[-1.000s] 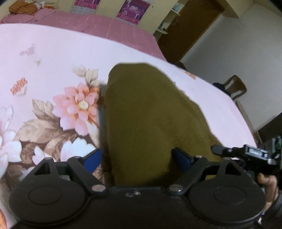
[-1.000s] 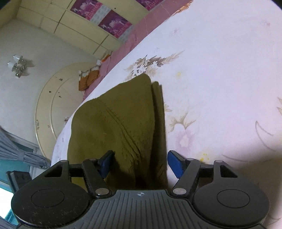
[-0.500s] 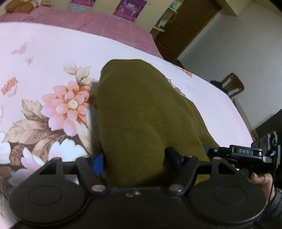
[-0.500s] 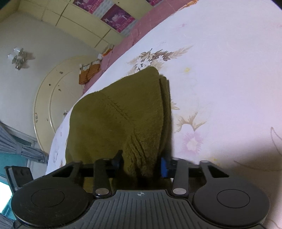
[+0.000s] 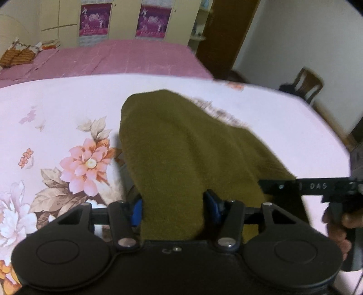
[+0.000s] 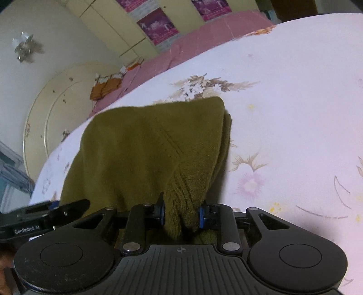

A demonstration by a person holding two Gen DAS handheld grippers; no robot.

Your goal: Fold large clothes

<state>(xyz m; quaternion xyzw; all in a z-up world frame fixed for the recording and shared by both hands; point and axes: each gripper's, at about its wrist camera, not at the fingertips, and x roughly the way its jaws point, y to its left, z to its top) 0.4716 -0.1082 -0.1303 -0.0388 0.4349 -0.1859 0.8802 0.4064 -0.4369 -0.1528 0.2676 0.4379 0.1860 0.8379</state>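
Note:
An olive-green knitted garment [image 5: 181, 145] lies folded on the pale floral bed sheet [image 5: 56, 109]. Its near edge runs up between the blue pads of my left gripper [image 5: 173, 208], whose jaws are closing and press on the thick fabric. In the right wrist view the same garment [image 6: 145, 145] bunches into a ridge between the pads of my right gripper [image 6: 181, 214], whose jaws are also closing, pinching the cloth. The near edge is raised off the sheet. The right gripper [image 5: 317, 188] shows at the left view's right edge, a hand on its handle.
A pink bedspread [image 5: 118, 56] covers the far part of the bed, with orange pillows [image 5: 15, 55] at the far left. A wooden chair [image 5: 306, 84] stands by the wall at right. Wardrobe doors [image 5: 122, 20] with posters and a dark door [image 5: 222, 34] lie behind.
Both grippers closed from wide open onto the garment's near edge and rose with it. The cloth now bunches between the pads, and both views have rolled more level.

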